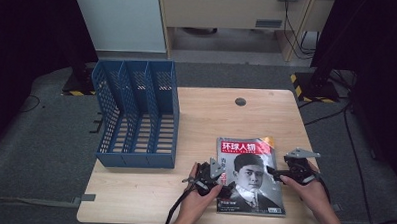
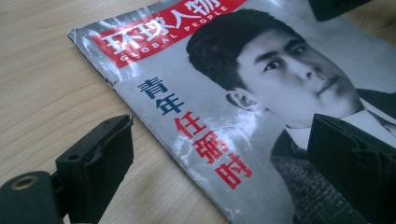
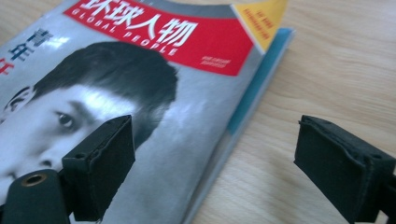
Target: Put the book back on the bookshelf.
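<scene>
A magazine (image 1: 251,175) with a red title band and a black-and-white portrait cover lies flat on the wooden table (image 1: 221,118), near the front edge. My left gripper (image 1: 222,182) is at its left edge. In the left gripper view the left gripper (image 2: 224,172) stands open, with the magazine's (image 2: 261,93) spine edge running between the two jaws. My right gripper (image 1: 274,172) is at the magazine's right edge. In the right gripper view the right gripper (image 3: 219,172) is open too, one jaw over the cover (image 3: 187,116) and the other over bare wood.
A blue plastic file rack (image 1: 136,115) with three slots lies at the table's left side, its open side up. A round cable hole (image 1: 240,101) sits near the far edge. Grey carpet surrounds the table.
</scene>
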